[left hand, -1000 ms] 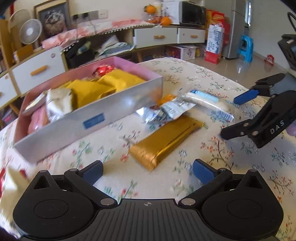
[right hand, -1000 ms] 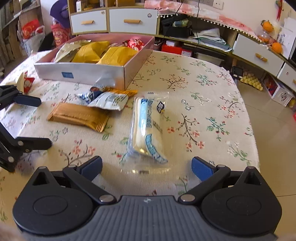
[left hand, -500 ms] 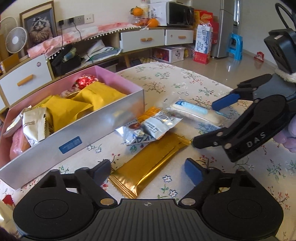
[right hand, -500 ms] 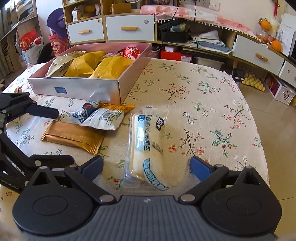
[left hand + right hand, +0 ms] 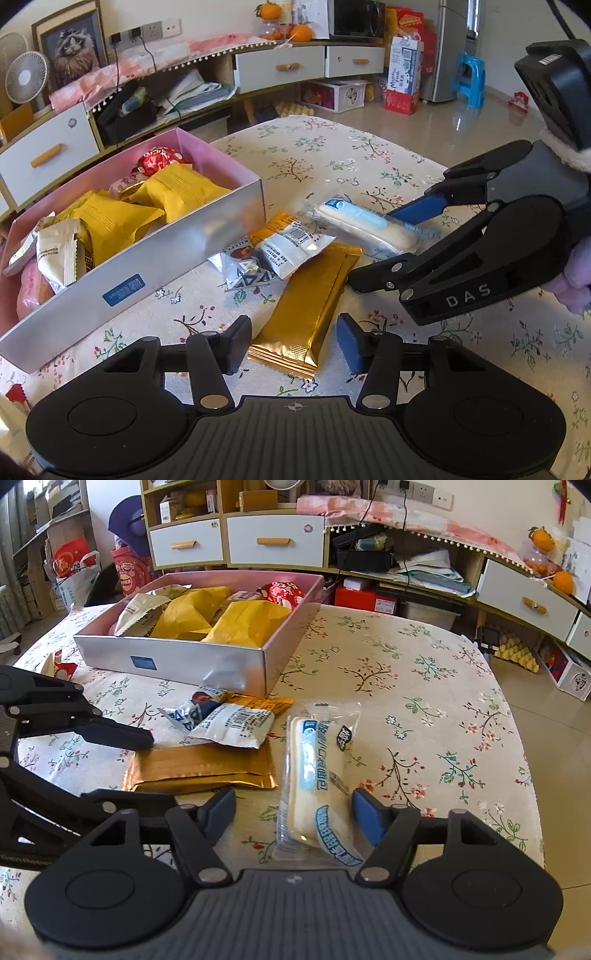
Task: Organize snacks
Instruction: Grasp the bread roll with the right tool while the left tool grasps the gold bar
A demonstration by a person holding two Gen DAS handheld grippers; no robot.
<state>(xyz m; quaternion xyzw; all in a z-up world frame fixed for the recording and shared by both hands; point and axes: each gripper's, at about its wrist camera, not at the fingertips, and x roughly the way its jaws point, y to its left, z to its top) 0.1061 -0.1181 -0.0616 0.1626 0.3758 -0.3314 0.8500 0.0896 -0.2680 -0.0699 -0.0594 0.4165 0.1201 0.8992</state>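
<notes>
A pink box (image 5: 155,273) (image 5: 207,664) holds yellow, white and red snack packets. On the floral tablecloth beside it lie a gold bar packet (image 5: 310,306) (image 5: 203,770), a white and blue packet (image 5: 280,251) (image 5: 229,722) and a clear-wrapped white roll (image 5: 365,227) (image 5: 314,779). My left gripper (image 5: 293,345) is open, its fingers either side of the gold packet's near end. My right gripper (image 5: 293,812) is open, straddling the near end of the white roll. Each gripper shows in the other's view, the right one (image 5: 391,251) and the left one (image 5: 140,768).
An orange packet (image 5: 264,703) lies under the white and blue one. The table edge (image 5: 532,812) drops off to the right. Drawers and shelves (image 5: 236,541) stand behind the table. A small red wrapper (image 5: 61,666) lies at the left.
Both grippers have moved forward and down. The left one has closed in on the gold packet's near end; the right one now straddles the white roll. Both stay open.
</notes>
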